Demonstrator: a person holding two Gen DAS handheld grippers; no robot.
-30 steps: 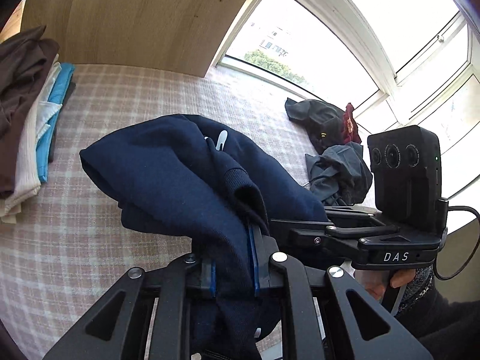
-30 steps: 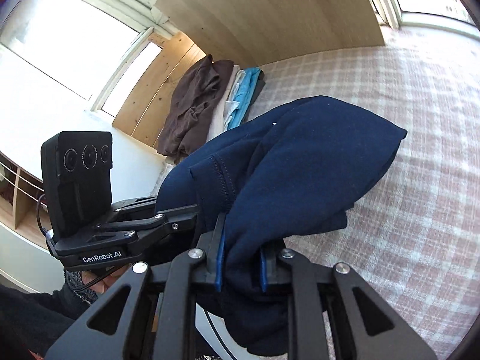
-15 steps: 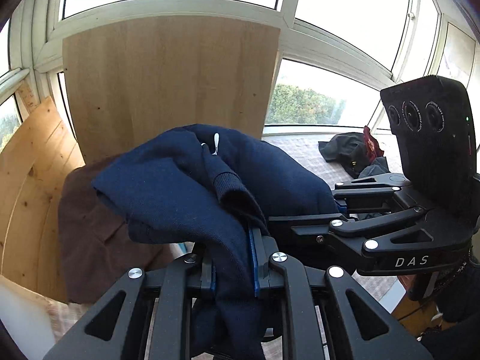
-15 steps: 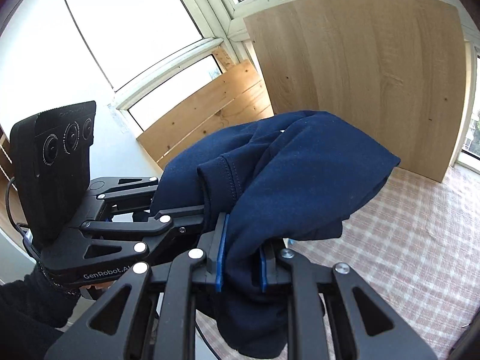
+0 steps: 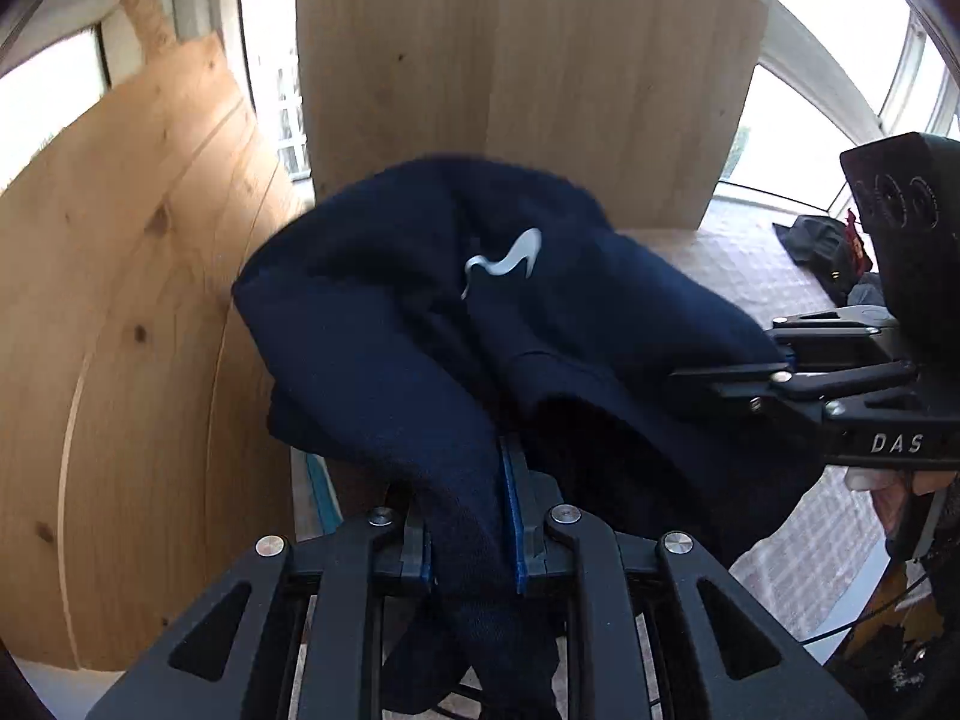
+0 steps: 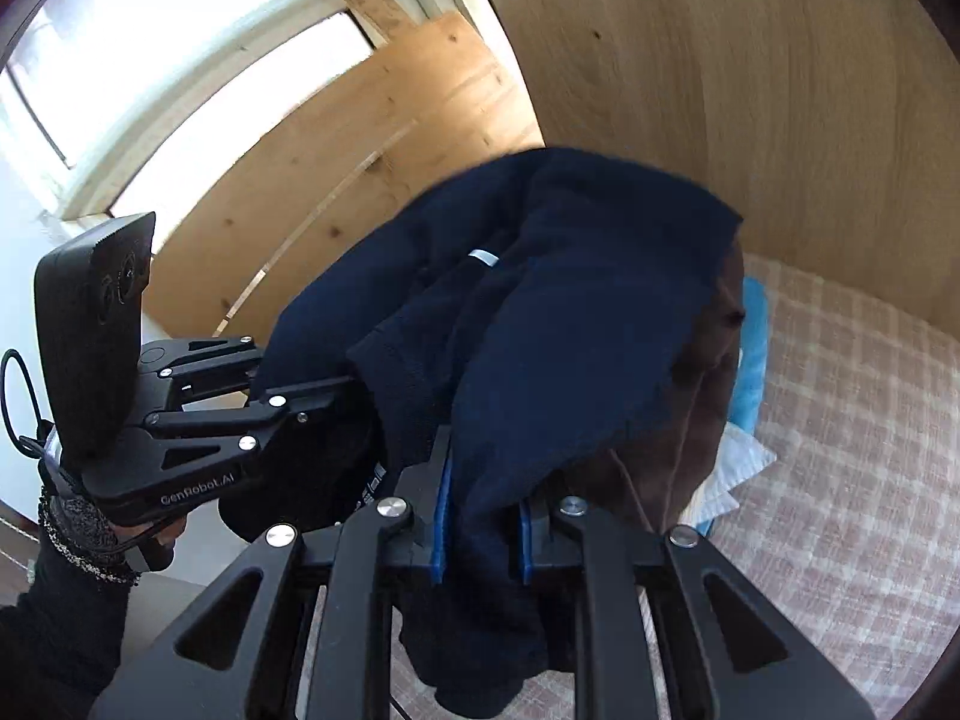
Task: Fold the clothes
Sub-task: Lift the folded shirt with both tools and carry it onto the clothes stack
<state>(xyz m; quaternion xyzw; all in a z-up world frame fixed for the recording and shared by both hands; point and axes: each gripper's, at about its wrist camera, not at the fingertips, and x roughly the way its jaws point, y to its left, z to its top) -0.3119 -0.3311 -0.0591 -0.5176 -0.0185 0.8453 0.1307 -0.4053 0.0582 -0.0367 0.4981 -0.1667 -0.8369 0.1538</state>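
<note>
Navy sweater (image 5: 384, 324), folded into a thick bundle, is held up in the air between two black hand-held grippers. The left gripper (image 5: 471, 531) has its blue-padded jaws closed tight on a fold of the dark knit, which spills over and below the fingers. The right gripper (image 6: 483, 540) is likewise clamped on another fold, with cloth hanging down past its pads. A small pale logo shows on top of the bundle. Under the sweater's far edge, in the right wrist view, lies a stack of folded clothes: a brown garment (image 6: 666, 450) on top, with blue and white layers beneath. The stack rests on a checked pink-and-white bedcover (image 6: 840, 432). A pale wooden board (image 5: 528, 60) stands behind.
</note>
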